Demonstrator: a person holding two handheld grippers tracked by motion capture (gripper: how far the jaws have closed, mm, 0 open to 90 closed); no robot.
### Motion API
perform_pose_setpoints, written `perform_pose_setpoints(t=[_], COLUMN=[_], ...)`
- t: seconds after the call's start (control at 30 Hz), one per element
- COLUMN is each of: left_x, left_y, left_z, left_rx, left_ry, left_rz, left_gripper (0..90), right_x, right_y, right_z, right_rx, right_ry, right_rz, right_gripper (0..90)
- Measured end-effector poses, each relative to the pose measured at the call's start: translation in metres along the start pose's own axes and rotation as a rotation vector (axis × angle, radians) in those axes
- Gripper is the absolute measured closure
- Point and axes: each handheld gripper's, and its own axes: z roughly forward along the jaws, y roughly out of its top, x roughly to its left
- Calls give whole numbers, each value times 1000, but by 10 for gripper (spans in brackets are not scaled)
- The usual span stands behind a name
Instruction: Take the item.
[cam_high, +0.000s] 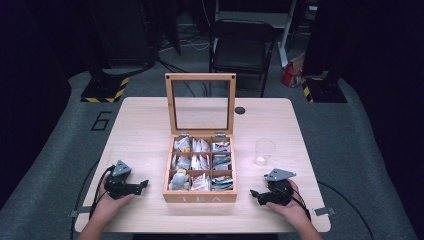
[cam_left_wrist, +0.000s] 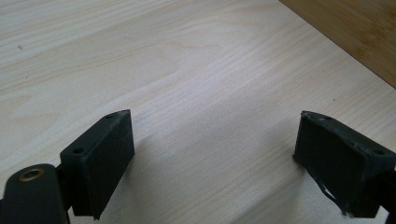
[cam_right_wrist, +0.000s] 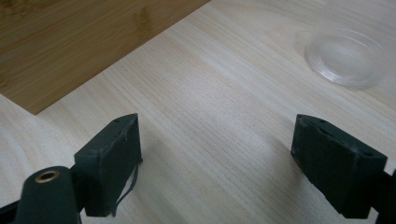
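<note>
While its lid stands upright, tea box (cam_high: 200, 197) faces the person squarely.

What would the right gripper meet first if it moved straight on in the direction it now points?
Probably the tea box: the right gripper points left toward its side wall, with bare table between them. Its height is unclear.

A square light-wood tea box (cam_high: 200, 196) with "TEA" on its front stands mid-table near the front edge, glass-paned lid (cam_high: 201, 103) upright and open, nine compartments filled with tea bags (cam_high: 201, 162).
</note>
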Motion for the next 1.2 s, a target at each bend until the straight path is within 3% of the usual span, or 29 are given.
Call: perform_pose_setpoints(t=[0.3,0.6,0.7,0.87,1.2], left_x=[0,0,-1,0,0], left_y=[-1,-1,-1,-1,-1], left_z=[0,0,1,0,1], left_rx=[-10,-14,-20,-11,-17], left_ry=[11,13,9,10,12], left_rz=[14,9,-5,9,10], left_gripper=[117,117,117,117,116], right_x=[1,-1,0,2,6], right_y=[1,4,5,5,16], right_z=[1,1,0,-1,-16], right_rx=[-9,-15,-14,-3,-43], right_ry=[-4,-4,0,6,14], right_rz=[7,-2,19,33,48], right_gripper=[190,295,328,356,383])
